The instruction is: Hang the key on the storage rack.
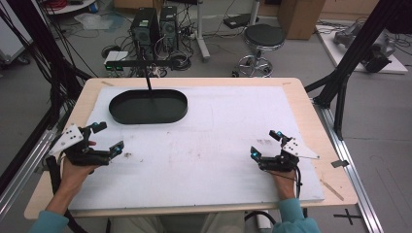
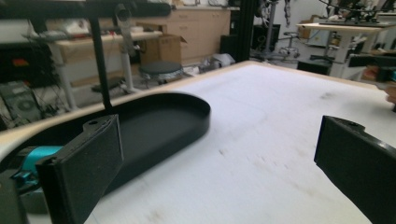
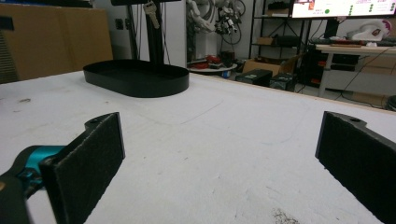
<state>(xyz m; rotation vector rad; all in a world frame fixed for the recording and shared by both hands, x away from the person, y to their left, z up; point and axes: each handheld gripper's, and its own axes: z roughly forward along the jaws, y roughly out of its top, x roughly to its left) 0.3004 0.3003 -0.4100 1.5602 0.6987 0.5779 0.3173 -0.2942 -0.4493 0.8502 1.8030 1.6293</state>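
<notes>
A: Both tools are low over the white foam-board table top point(image 1: 204, 160), and your left gripper point(image 1: 108, 138) is spread wide with nothing between its jaws. The left gripper view confirms it: two black pads far apart, bare board in the gap.

B: Same for your right gripper point(image 1: 266, 143): jaws wide, holding nothing, parked near the right edge of the board.

A: The thing to watch is the shallow black oval tray point(image 1: 148, 107). It sits at the far left of the board and looks empty, with a thin black stand post rising just behind it.

B: Which hand gets it?

A: Your left, I'd say. The tray lies just ahead of that gripper and a little to the right; in the left gripper view its rim point(image 2: 187, 109) is near the left pad. From your right gripper it's well apart, far across the board point(image 3: 140, 77).

B: And its long axis?

A: It runs left to right across the table, so your left gripper faces its near long wall.
</notes>
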